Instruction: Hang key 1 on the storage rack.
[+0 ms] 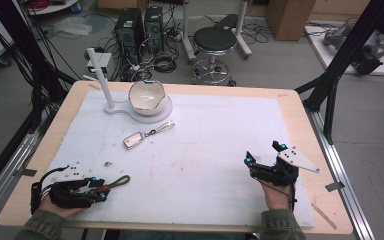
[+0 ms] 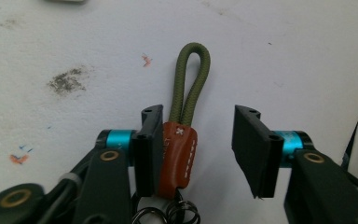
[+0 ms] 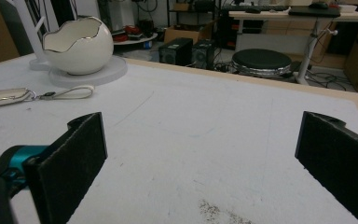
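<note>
A key strap with an olive cord loop [image 2: 191,79] and a brown leather tab [image 2: 178,156] lies on the white mat, with metal rings [image 2: 168,215] at its near end. My left gripper [image 2: 198,112] straddles the tab: one pad rests against the leather, while the other stands apart with a clear gap, so it is open. In the high view this gripper [image 1: 102,191] sits at the front left with the cord [image 1: 121,181] poking out to the right. My right gripper [image 1: 263,151] rests at the front right, its jaws wide open [image 3: 205,126] over bare mat.
A white egg-shaped bowl [image 1: 147,96] sits on a white stand base [image 1: 166,111] with an upright post [image 1: 100,75] at the back left. A silver key fob [image 1: 134,140] with a pale strap [image 3: 72,92] lies in front of it. A stool [image 1: 214,40] stands behind the table.
</note>
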